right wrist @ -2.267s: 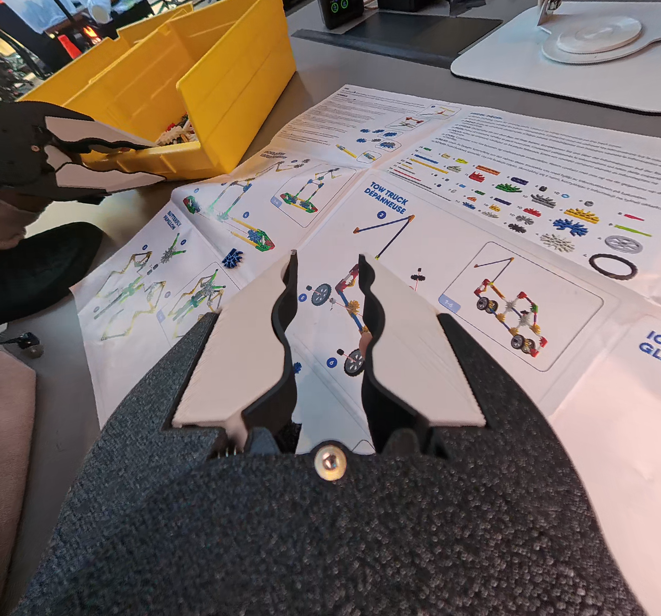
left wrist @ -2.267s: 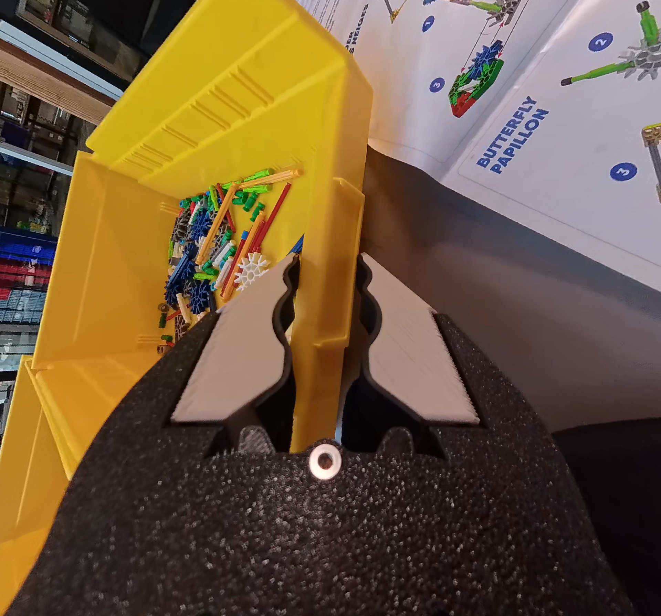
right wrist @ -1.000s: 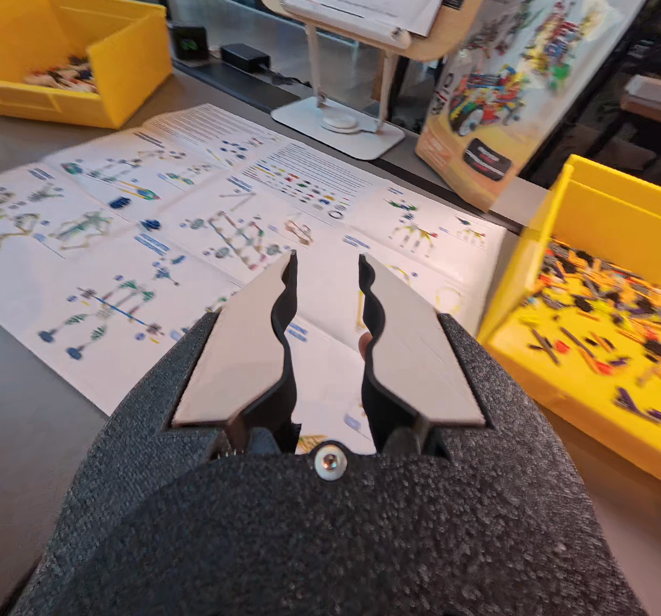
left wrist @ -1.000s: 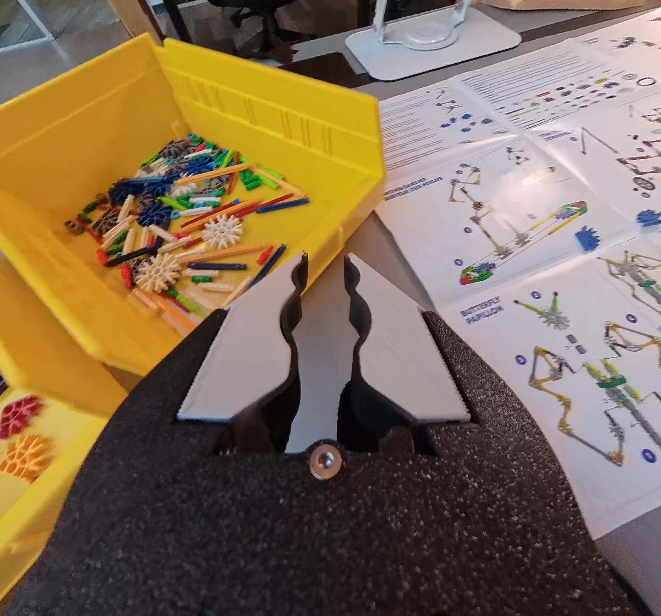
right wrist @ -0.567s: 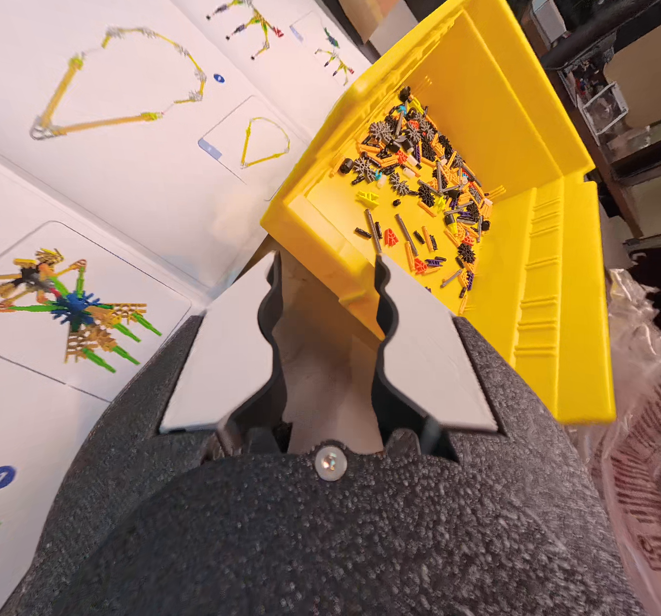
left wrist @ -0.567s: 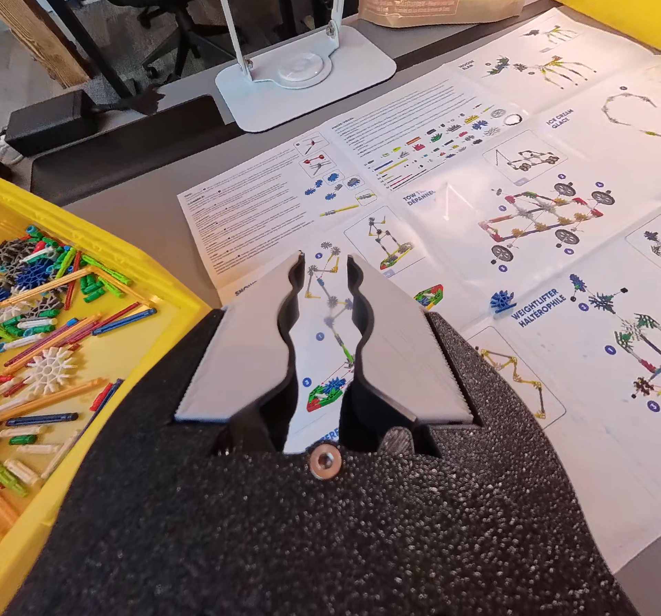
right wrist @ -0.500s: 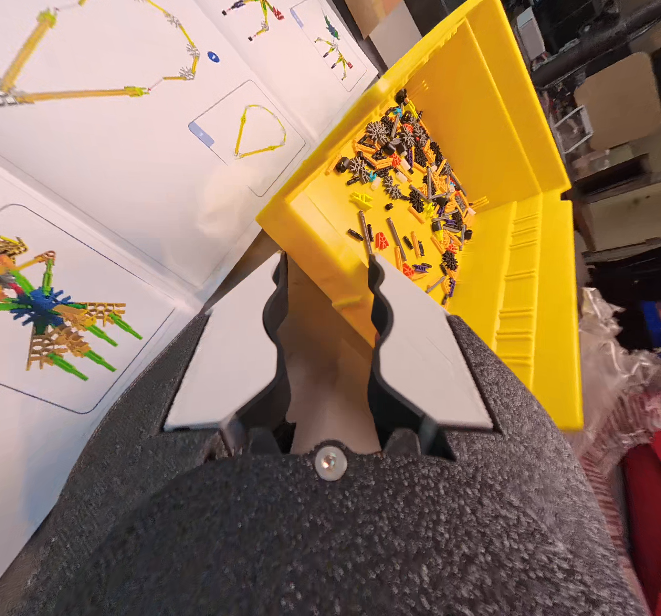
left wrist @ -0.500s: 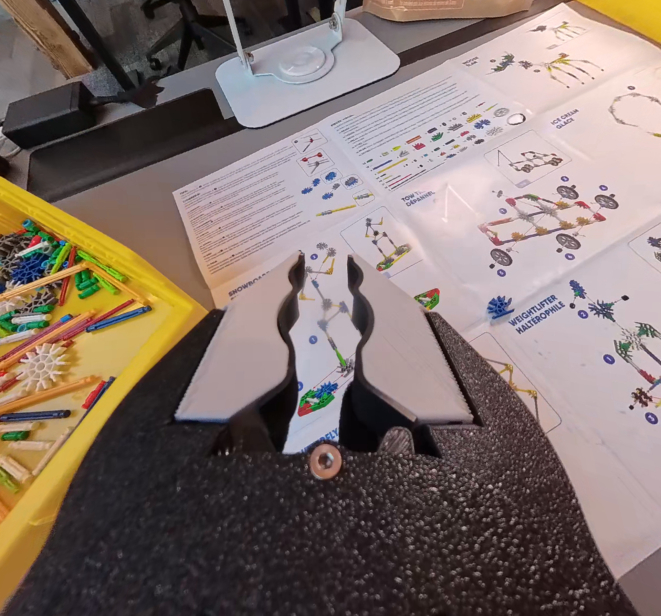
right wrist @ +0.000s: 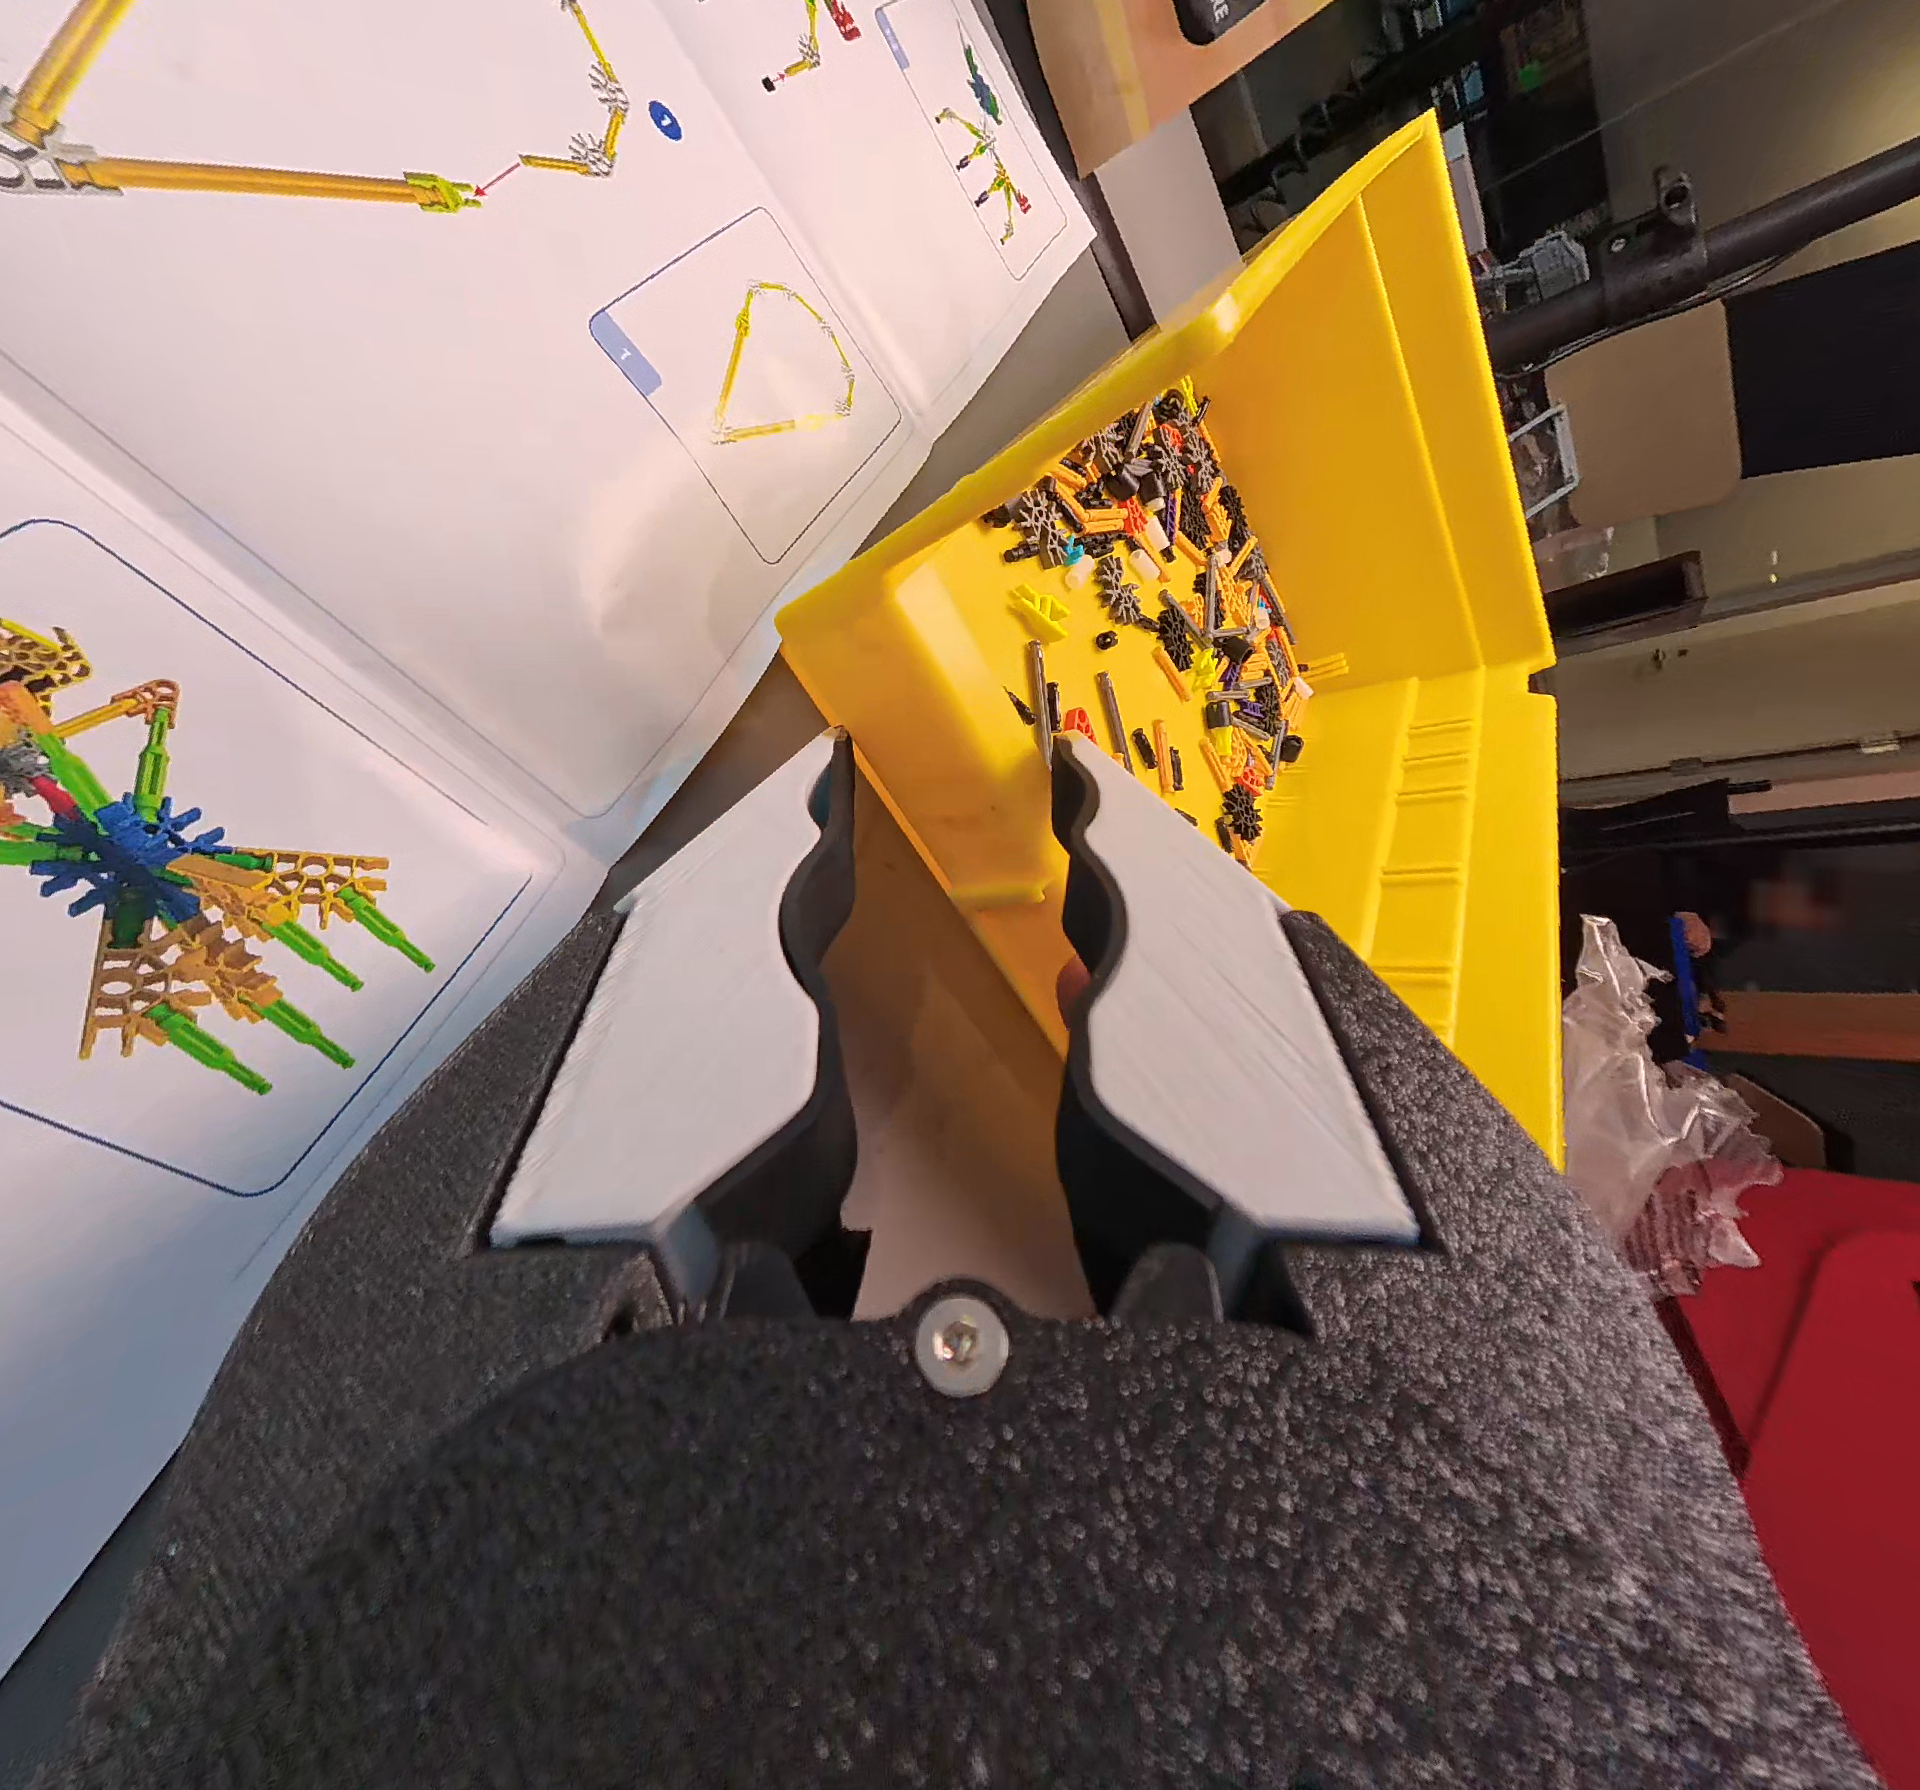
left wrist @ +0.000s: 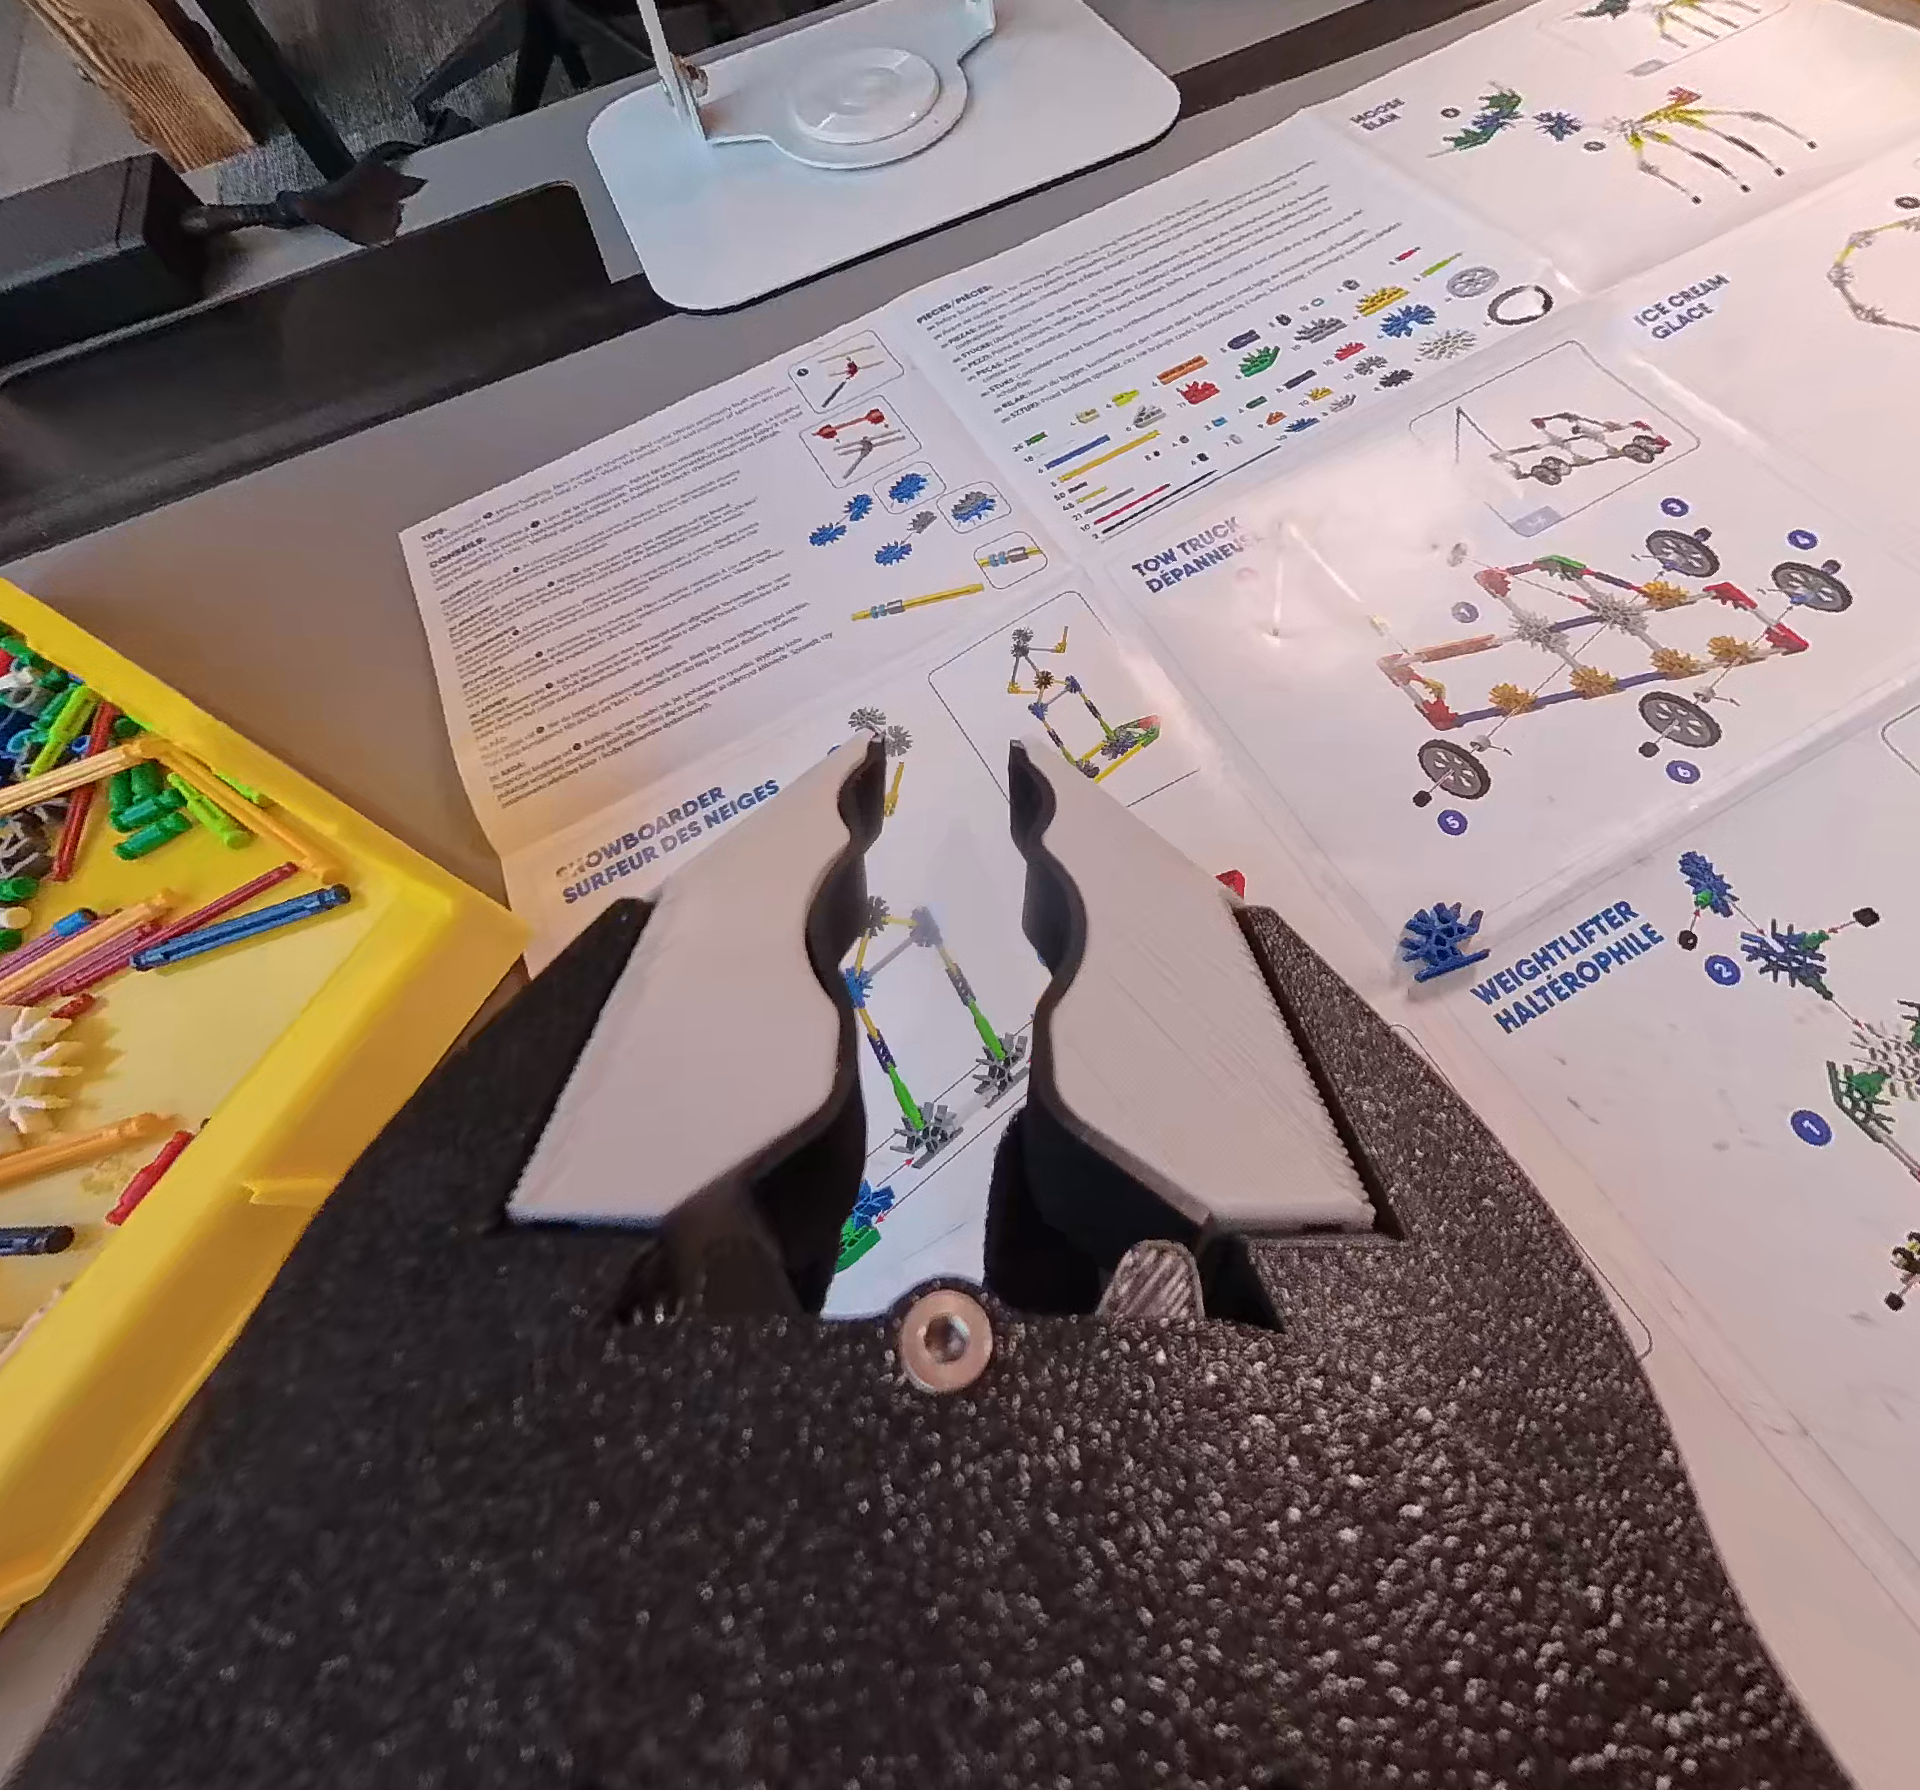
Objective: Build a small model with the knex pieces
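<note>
Table (left wrist: 312, 618): grey, carrying the large white printed instruction sheet (left wrist: 1299, 597).
Right bin (right wrist: 1351, 660): yellow plastic, just right of the sheet, holding small dark and orange rods.
Left bin (left wrist: 343, 992): yellow plastic, at the sheet's left edge, holding coloured rods.
Right tongs (right wrist: 951, 753): released, straddling the right bin's front wall; nothing gripped.
Left tongs (left wrist: 940, 753): released, empty, over the sheet.
Blue connector (left wrist: 1439, 940): loose on the sheet.
Risk: clenching on the wall could tip the bin, spilling rods.

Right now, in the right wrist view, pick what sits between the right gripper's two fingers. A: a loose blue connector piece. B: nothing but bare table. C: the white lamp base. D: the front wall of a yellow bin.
D: the right gripper stands open with one finger outside and one inside the front wall of the yellow bin, which holds small construction pieces.
</note>
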Demonstrator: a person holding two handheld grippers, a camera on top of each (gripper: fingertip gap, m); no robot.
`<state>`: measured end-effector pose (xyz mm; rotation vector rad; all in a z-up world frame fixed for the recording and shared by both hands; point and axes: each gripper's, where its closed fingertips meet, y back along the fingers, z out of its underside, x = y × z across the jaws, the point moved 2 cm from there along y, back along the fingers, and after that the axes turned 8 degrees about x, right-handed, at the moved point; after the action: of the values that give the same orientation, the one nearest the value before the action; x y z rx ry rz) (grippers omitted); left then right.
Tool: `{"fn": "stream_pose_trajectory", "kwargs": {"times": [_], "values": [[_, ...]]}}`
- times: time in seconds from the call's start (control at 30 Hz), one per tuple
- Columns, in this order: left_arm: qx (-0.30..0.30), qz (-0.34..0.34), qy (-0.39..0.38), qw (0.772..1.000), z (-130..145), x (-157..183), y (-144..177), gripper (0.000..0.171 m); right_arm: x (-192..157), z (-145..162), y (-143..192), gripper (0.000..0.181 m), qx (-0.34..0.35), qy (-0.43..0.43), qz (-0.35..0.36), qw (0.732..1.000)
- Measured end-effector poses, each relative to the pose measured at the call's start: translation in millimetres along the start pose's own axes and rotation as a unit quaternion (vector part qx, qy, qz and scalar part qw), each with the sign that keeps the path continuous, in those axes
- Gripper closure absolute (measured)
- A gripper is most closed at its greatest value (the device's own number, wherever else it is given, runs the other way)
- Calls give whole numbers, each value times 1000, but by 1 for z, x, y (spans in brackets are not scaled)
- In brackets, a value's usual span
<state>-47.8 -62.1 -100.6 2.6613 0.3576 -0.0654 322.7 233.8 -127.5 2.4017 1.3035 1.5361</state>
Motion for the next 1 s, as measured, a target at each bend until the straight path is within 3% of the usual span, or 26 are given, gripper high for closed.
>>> {"fn": "stream_pose_trajectory", "kwargs": {"times": [0.27, 0.63, 0.8, 0.87, 1.0], "values": [[18, -19, 11, 1000, 8, -20, 15, 148, 1, 2, 0, 143, 9, -25, -3, 1000], [76, -69, 37, 994, 13, -76, 66, 148, 8, 14, 2, 141, -19, -69, -7, 997], [99, -50, 36, 993, 17, -96, 80, 148, 8, 15, 6, 137, -52, -76, -18, 996], [96, -43, 28, 994, 21, -107, 80, 148, 8, 6, 16, 132, -64, -97, -23, 993], [100, -26, 24, 994, 33, -122, 75, 148, 4, -42, 41, 133, -23, -140, -19, 990]]}}
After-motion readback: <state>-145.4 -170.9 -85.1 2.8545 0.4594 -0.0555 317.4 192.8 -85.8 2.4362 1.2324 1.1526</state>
